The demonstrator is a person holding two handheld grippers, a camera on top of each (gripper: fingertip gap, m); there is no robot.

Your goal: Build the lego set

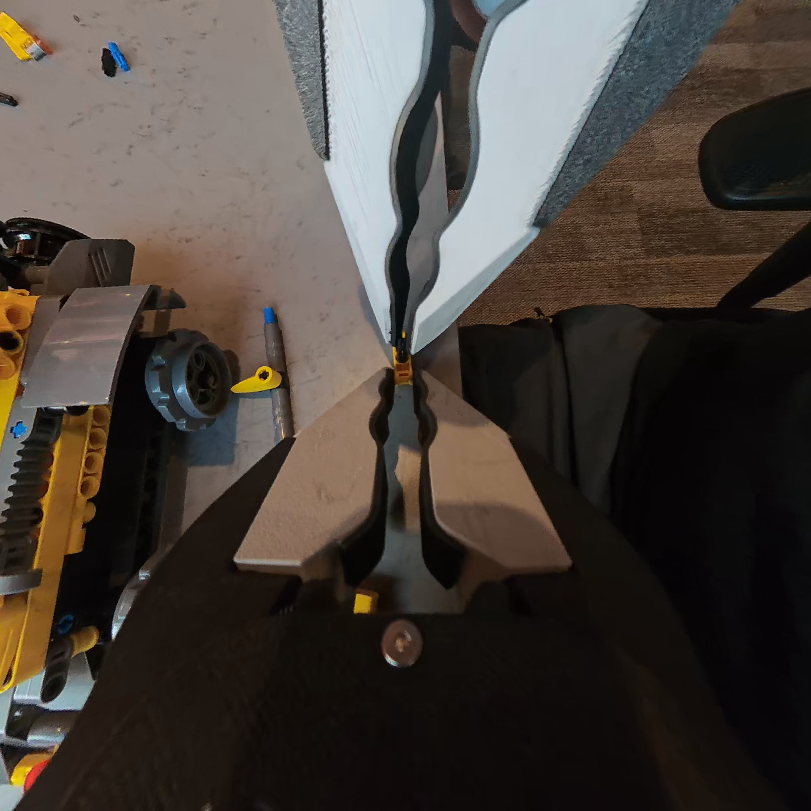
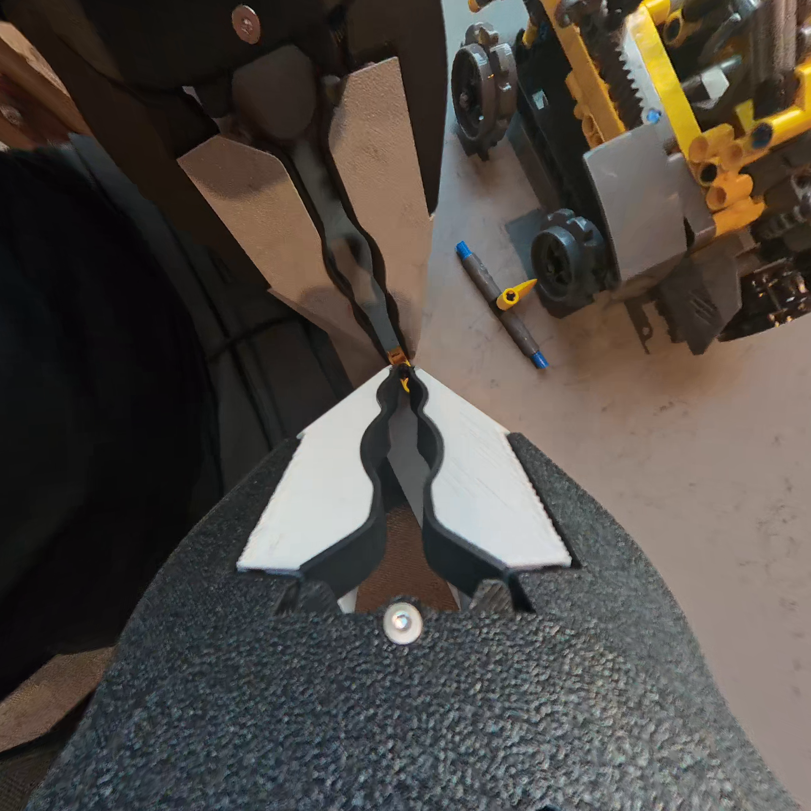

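Left gripper and right gripper, tip to tip, apparently both pinch one small yellow piece beside the yellow model

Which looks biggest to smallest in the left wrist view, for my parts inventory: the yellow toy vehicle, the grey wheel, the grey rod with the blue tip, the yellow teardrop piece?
1. Yellow toy vehicle, cut off by the frame edge
2. Grey rod
3. Grey wheel, close to the rod; shorter but wider
4. Yellow teardrop piece
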